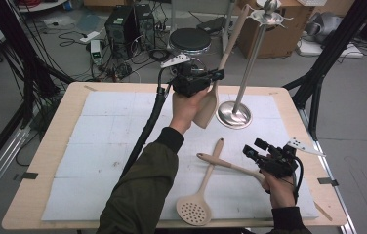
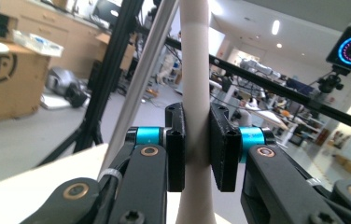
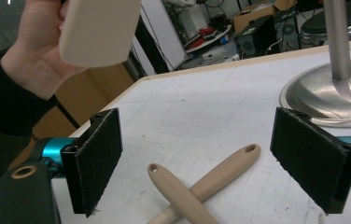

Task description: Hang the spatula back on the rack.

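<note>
My left gripper (image 1: 214, 76) is raised above the table's far middle, shut on the handle of a beige spatula (image 1: 207, 108) whose blade hangs down and whose handle rises toward the top of the metal stand (image 1: 250, 58). In the left gripper view the pads (image 2: 222, 147) clamp the pale handle (image 2: 196, 93). Two more beige utensils lie crossed on the white mat: a slotted skimmer (image 1: 194, 209) and a second utensil (image 1: 225, 163). My right gripper (image 1: 252, 147) is open near the mat's front right, just right of the crossed handles (image 3: 197, 186); nothing sits between its fingers.
The stand's round steel base (image 1: 234, 115) rests on the mat's far right, its hooked top (image 1: 268, 14) high above. The white mat (image 1: 98, 146) covers most of the wooden table (image 1: 50, 146). Black frame legs and floor cables surround the table.
</note>
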The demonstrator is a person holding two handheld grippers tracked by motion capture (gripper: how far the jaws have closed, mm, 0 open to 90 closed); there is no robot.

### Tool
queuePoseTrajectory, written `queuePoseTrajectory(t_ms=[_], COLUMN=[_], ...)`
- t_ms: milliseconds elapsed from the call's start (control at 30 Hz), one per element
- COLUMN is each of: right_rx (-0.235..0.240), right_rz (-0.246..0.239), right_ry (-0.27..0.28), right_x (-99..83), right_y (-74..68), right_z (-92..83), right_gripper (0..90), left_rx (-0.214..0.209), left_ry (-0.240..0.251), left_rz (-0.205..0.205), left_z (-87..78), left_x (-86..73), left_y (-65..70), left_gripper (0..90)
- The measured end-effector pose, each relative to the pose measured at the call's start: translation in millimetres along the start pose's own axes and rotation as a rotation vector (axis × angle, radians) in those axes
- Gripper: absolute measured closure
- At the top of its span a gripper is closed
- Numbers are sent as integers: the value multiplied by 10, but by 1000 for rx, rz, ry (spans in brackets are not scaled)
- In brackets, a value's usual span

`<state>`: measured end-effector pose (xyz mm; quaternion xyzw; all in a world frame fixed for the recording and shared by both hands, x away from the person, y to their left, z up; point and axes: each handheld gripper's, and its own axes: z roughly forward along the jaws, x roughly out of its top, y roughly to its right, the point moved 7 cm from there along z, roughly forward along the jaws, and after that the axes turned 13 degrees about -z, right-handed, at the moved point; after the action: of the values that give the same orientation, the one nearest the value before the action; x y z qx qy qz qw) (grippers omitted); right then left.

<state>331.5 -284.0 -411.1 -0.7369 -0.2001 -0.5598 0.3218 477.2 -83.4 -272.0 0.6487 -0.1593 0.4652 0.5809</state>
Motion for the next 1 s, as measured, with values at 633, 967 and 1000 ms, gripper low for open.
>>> queuePoseTrajectory(t_ms=[633,967,1000], right_rx=[-16,-41,-41], right_rz=[30,37,37], right_ry=[5,1,2], right_x=[-6,-26,-25], right_y=[81,130,129], right_z=[-52,-64,-62], right_gripper=[159,160,160], left_rx=[-6,-47,-48], left_ry=[-27,-49,-51], left_rz=[-63,-56,-58], left_z=[47,79,79], left_x=[-57,-113,-113], left_y=[-191,-168,-167], left_gripper=[782,782,783])
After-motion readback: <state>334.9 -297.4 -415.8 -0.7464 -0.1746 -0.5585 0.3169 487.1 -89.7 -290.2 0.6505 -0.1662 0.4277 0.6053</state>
